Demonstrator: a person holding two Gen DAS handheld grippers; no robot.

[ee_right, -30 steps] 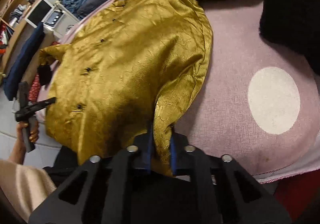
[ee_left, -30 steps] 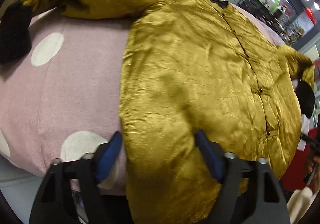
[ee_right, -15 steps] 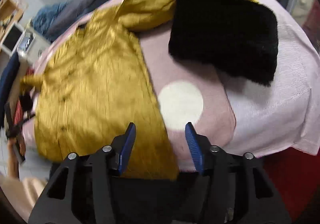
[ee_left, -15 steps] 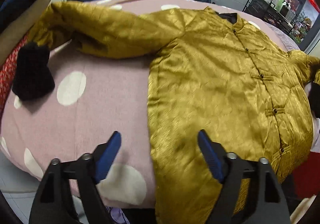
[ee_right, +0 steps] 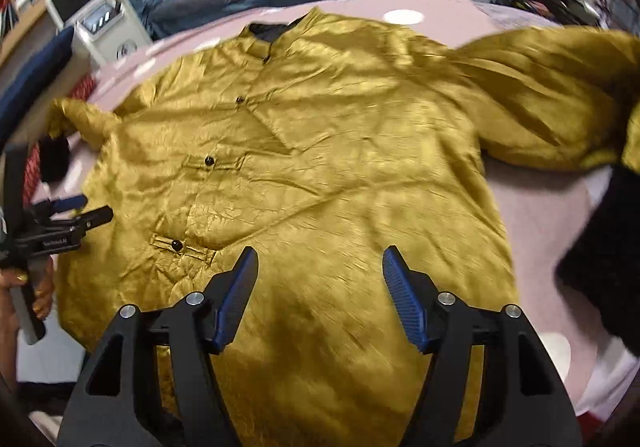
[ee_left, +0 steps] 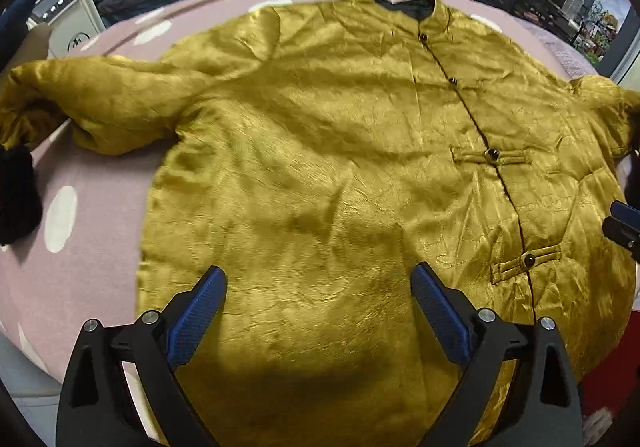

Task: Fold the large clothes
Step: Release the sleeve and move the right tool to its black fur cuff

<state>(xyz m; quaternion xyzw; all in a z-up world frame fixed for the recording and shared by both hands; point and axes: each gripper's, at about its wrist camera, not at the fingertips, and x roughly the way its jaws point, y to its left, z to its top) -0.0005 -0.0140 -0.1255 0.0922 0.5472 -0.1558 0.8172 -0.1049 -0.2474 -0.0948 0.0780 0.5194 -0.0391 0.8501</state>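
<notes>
Left hand-held gripper (ee_left: 318, 301) – jaws opening, empty – above jacket (ee_left: 340, 151)

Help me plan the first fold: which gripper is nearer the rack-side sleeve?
Right. The right gripper is over the jacket on the sleeve's side of the buttons; the left gripper is across the buttons, farther off. Both jaws are opening, gripping nothing.

Left gripper (ee_left: 318, 293) opening, right gripper (ee_right: 318, 273) opening
</notes>
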